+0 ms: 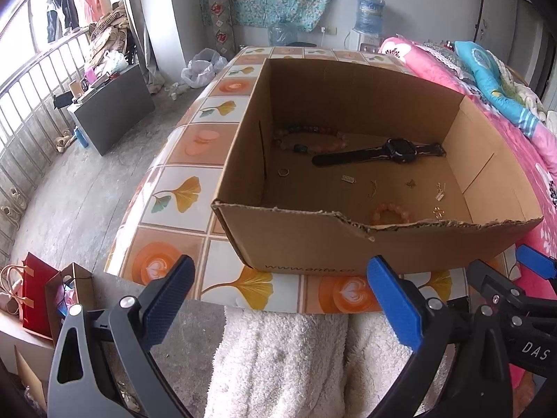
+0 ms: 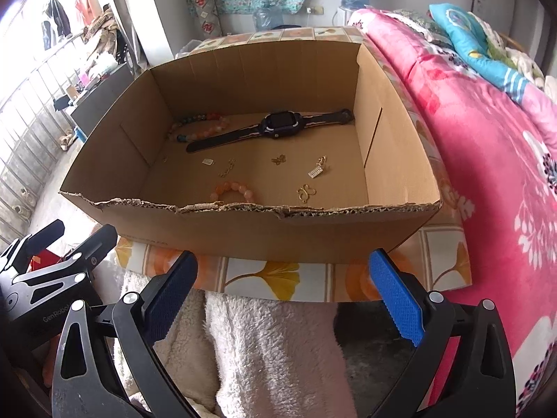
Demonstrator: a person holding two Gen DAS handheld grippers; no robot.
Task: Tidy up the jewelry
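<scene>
Box (image 2: 243,240) at frame centre on counter (image 2: 278,278). Inside: watch (image 2: 278,126) near far wall, bead bracelets (image 2: 198,127) left of it, gold bits (image 2: 306,193) nearer (one peach bracelet (image 2: 231,190) by torn front rim). Left gripper (image 1: 278,289) and right gripper (image 2: 282,278) at frame bottom, fingers wide apart, empty.

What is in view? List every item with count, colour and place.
Cardboard box: one, brown, on the tiled table.
Table: one, orange and yellow tile pattern, under the box.
Watch: one, black, back of box.
Multicolour bead bracelet: one, back left of box.
Peach bead bracelet: one, front of box.
Ring: one, gold, by left wall.
Small gold charms and chains: several, box floor.
Bedding: pink, right of table.
Left tool: blue pads, open, empty.
Right tool: blue pads, open, empty.
</scene>
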